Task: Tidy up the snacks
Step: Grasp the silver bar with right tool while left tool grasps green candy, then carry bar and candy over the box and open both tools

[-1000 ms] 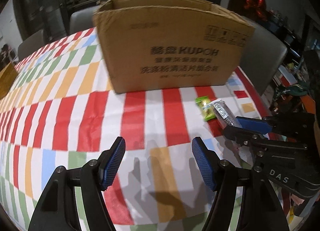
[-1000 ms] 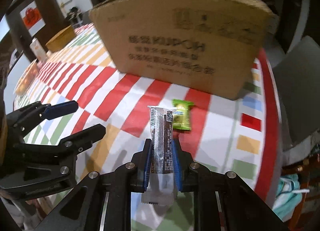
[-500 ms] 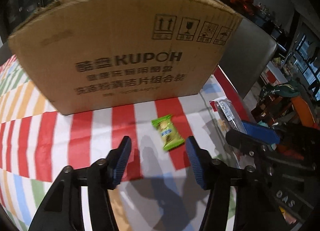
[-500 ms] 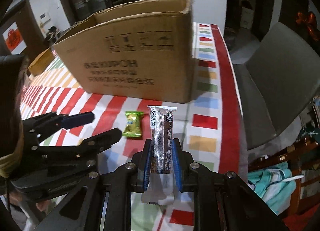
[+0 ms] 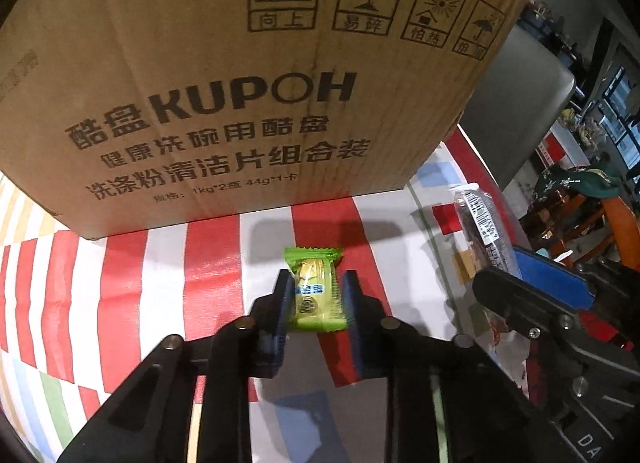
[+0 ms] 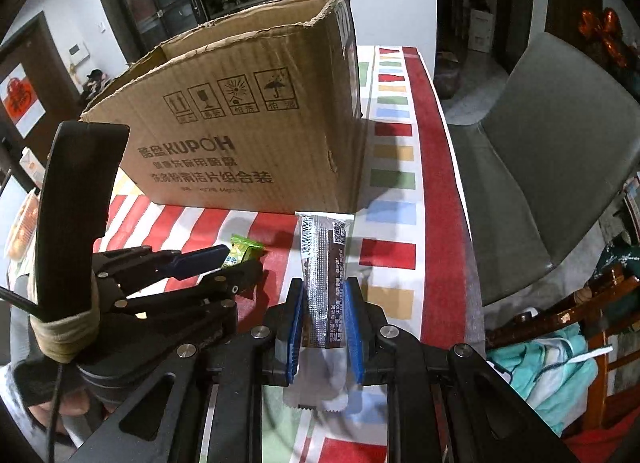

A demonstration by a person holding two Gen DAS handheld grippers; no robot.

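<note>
Left gripper (image 5: 316, 293): gripping the small green foil-wrapped candy (image 5: 316, 287), pads pressing on both sides, candy lying on the striped tablecloth (image 5: 168, 279).
Box: brown corrugated cardboard box (image 5: 240, 75) standing at 12 o'clock of the candy.
Right gripper (image 6: 323, 317): clamping the long brown-and-silver wrapped snack bar (image 6: 322, 275), at 3 o'clock of the candy.

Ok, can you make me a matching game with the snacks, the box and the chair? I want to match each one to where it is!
Things:
1. green candy
2. brown snack bar
3. cardboard box
4. grey chair

Places:
A. beside the table
B. in the right gripper
C. standing on the striped tablecloth
D. in the left gripper

Pairs: 1-D, 2-B, 3-C, 4-A
</note>
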